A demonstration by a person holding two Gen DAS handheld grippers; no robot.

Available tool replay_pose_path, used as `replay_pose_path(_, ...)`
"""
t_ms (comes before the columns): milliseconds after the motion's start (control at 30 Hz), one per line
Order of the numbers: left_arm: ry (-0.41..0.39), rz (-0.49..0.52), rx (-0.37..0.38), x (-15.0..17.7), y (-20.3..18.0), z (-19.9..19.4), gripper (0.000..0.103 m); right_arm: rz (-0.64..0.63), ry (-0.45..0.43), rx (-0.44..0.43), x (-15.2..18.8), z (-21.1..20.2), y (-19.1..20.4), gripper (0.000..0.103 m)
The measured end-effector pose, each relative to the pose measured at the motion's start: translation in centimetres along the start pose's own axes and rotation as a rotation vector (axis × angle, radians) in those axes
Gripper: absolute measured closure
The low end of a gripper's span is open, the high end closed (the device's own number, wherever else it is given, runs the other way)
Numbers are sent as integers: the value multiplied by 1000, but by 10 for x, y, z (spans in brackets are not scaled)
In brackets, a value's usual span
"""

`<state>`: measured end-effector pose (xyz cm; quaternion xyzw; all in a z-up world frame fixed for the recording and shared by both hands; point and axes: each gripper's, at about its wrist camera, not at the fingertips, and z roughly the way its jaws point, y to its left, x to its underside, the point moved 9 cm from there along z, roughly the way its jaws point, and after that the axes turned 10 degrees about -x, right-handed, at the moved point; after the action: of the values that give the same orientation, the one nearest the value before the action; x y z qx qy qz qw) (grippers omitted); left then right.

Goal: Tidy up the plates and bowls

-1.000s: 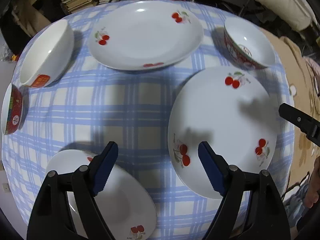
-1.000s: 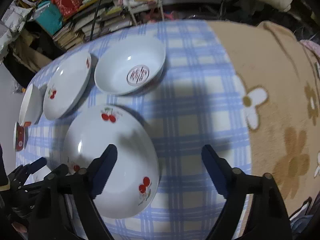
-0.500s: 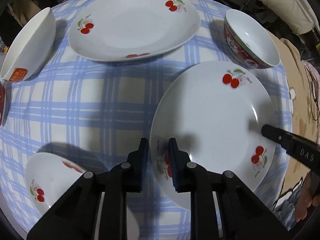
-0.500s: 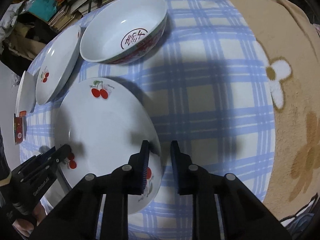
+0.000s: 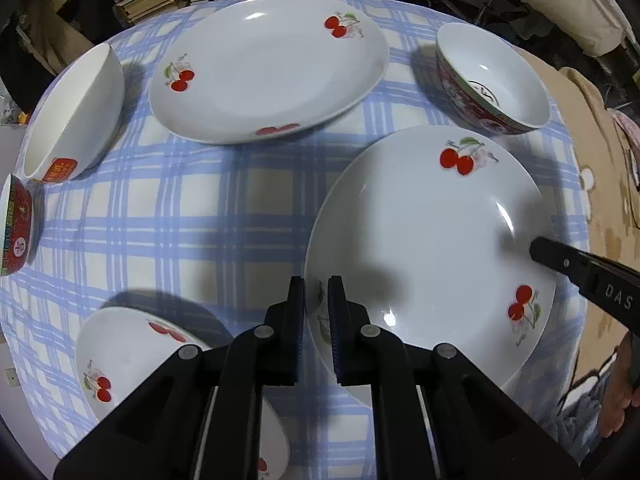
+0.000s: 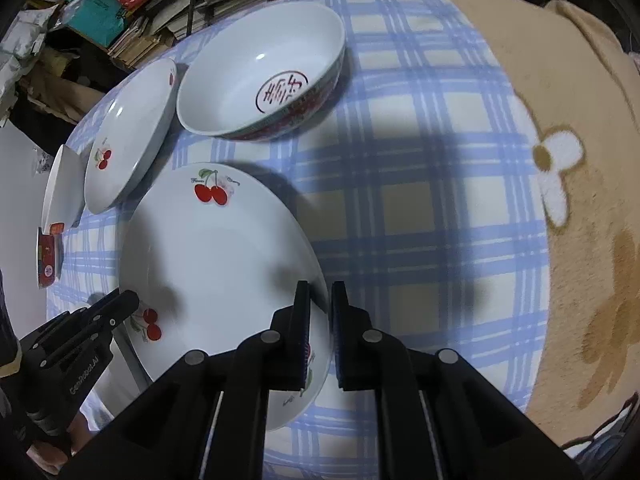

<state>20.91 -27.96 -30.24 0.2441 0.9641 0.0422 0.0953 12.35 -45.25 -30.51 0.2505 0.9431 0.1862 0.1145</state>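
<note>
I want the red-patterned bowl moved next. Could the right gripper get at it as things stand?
Probably not yet: the right gripper is clamped on the cherry plate's rim. Otherwise the checked cloth toward the red-patterned bowl looks free.

The right gripper point(image 5: 592, 280) carried the letters "DAS". The left gripper point(image 6: 80, 344) carried "GenRobot.AI". A red Chinese character stood inside the large bowl point(image 6: 264, 76).

Cherry plate point(image 5: 424, 240): I see glossy white glazed ceramic.
Red-patterned bowl point(image 6: 264, 76): glossy glaze, smooth.
Tablecloth point(image 5: 180, 208): matt checked cloth.
Blanket point(image 6: 580, 128): fuzzy tan fabric.
Fingers point(image 5: 297, 320): matt black plastic.
</note>
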Motion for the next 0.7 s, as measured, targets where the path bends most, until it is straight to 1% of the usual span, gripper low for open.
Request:
replay_pose_path(33, 2, -1, 15, 4, -6, -3, 92, -1, -10, 4, 0, -4, -2, 92)
replay_pose_path(100, 5, -8, 58, 5, -5, -3, 92, 10, -27, 1, -1, -9, -3, 91)
replay_pose_path(200, 2, -18, 93, 5, -5, -1, 92, 32, -25, -11, 0, -11, -7, 91)
replay_pose_path(300, 3, -35, 106, 5, -4, -3, 92, 23, -15, 5, 2, -9, -8, 91)
replay_pose_path(367, -17, -26, 104, 2, -5, -10, 92, 27, -23, 11, 1, -11, -7, 91)
replay_pose_path(467, -40, -11, 100, -4, -1, -21, 92, 36, -37, -2, 0, -15, -4, 91)
replay_pose_path(500, -46, -11, 103, -2, -3, -28, 92, 34, -37, -9, 0, -16, -3, 91)
replay_pose_path(533, -52, -14, 110, 8, 1, -29, 92, 32, -38, -14, 0, -17, -2, 91)
replay_pose_path(700, -51, -52, 149, 14, 16, -40, 92, 8, -61, -43, -1, -25, 10, 91)
